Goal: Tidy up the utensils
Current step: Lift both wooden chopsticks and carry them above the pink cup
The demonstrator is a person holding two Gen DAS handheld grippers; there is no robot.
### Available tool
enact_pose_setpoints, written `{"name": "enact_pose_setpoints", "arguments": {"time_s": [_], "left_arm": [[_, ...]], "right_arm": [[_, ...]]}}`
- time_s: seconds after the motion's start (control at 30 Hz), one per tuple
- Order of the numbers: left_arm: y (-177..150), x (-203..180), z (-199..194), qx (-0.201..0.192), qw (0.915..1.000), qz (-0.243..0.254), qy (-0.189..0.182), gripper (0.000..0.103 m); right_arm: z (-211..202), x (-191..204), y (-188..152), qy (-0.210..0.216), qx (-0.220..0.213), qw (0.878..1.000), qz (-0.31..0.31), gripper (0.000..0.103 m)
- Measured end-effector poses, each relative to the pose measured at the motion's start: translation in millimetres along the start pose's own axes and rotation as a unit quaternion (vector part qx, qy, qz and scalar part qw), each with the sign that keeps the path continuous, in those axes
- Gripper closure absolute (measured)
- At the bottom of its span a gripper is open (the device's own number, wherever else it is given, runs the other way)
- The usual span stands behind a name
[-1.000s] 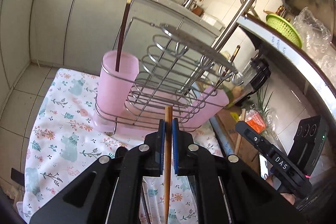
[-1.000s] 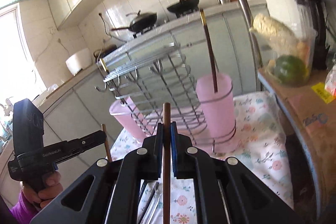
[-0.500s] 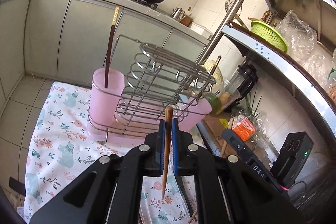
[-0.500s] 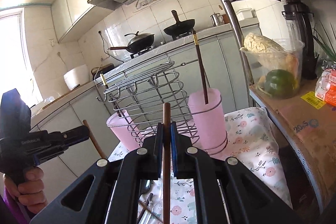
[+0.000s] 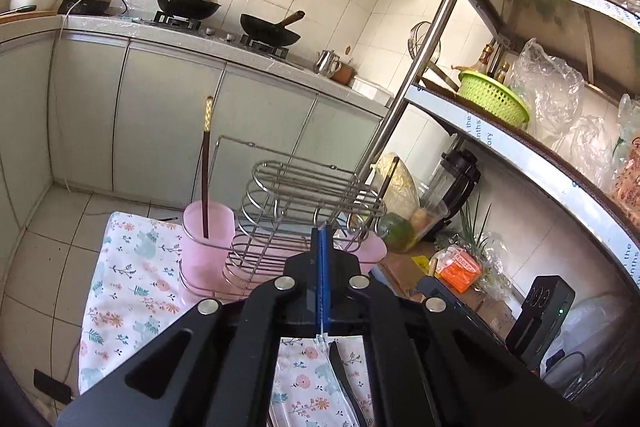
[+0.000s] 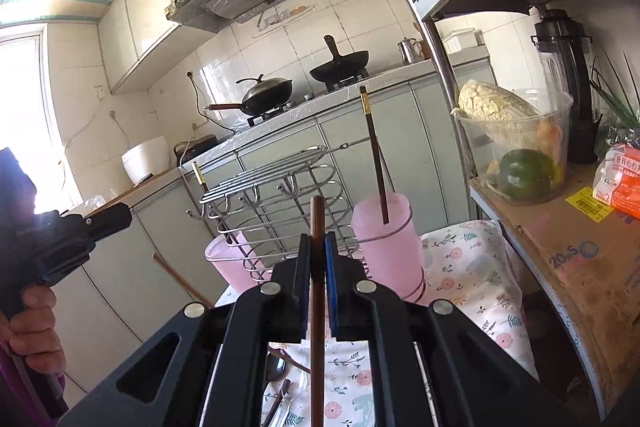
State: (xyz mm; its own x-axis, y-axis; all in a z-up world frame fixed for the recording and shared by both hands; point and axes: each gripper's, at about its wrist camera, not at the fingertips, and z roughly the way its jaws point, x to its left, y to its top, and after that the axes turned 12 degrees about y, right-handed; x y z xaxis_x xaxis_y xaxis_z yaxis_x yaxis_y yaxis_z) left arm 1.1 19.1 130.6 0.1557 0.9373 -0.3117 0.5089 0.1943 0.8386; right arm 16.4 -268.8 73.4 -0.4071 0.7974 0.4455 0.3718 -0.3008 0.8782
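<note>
My left gripper [image 5: 322,239] is shut, blue pads pressed together with nothing between them. It hovers in front of the wire rack [image 5: 304,195] and its two pink cups. The near cup [image 5: 208,231] holds a dark gold-tipped chopstick [image 5: 206,163]. My right gripper [image 6: 318,243] is shut on a dark brown chopstick [image 6: 318,223] that stands upright, facing the rack [image 6: 280,195]. In the right wrist view a light wooden chopstick [image 6: 180,279] slants below the left gripper [image 6: 108,223], apart from it. Its lower end is hidden.
The rack stands on a floral cloth [image 6: 472,267] where a spoon [image 6: 276,375] and other utensils lie. To the right are a cardboard box [image 6: 568,259], a clear tub of vegetables [image 6: 516,147] and a steel shelf pole [image 5: 416,75]. Cabinets with woks run behind.
The left gripper has risen. The light chopstick that stood between its pads is gone from them, and the pads now meet. The right gripper still holds its dark chopstick.
</note>
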Motion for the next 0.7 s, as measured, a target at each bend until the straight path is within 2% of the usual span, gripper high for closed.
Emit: {"name": "enact_pose_setpoints", "arguments": {"time_s": [0.13, 0.23, 0.37, 0.43, 0.47, 0.5, 0.57, 0.63, 0.7], "left_arm": [[1, 6, 4, 0.014, 0.9999, -0.008, -0.003, 0.103], [-3, 12, 12, 0.033, 0.9993, -0.010, 0.012, 0.103], [-10, 35, 25, 0.075, 0.9961, -0.035, 0.030, 0.103], [-18, 52, 32, 0.096, 0.9930, -0.055, 0.041, 0.096], [-23, 63, 37, 0.111, 0.9898, -0.072, 0.052, 0.081], [-28, 74, 42, 0.124, 0.9862, -0.092, 0.059, 0.071], [-43, 101, 58, 0.167, 0.9719, -0.152, 0.066, 0.067], [-57, 125, 75, 0.208, 0.9539, -0.201, 0.081, 0.065], [-71, 149, 94, 0.243, 0.9307, -0.252, 0.106, 0.065]], "right_arm": [[1, -2, 2, 0.001, 0.004, 1.000, 0.007, 0.096], [4, -4, 0, -0.001, 0.014, 1.000, 0.009, 0.096], [11, -4, -5, 0.001, 0.031, 0.999, 0.007, 0.096], [14, -4, -6, 0.002, 0.036, 0.999, 0.005, 0.096], [16, -5, -7, 0.002, 0.040, 0.999, 0.003, 0.096], [18, -5, -8, 0.003, 0.043, 0.999, 0.003, 0.096], [21, -7, -10, 0.006, 0.048, 0.999, 0.007, 0.096], [25, -9, -11, 0.007, 0.054, 0.998, 0.011, 0.096], [29, -13, -13, 0.009, 0.060, 0.998, 0.014, 0.096]]}}
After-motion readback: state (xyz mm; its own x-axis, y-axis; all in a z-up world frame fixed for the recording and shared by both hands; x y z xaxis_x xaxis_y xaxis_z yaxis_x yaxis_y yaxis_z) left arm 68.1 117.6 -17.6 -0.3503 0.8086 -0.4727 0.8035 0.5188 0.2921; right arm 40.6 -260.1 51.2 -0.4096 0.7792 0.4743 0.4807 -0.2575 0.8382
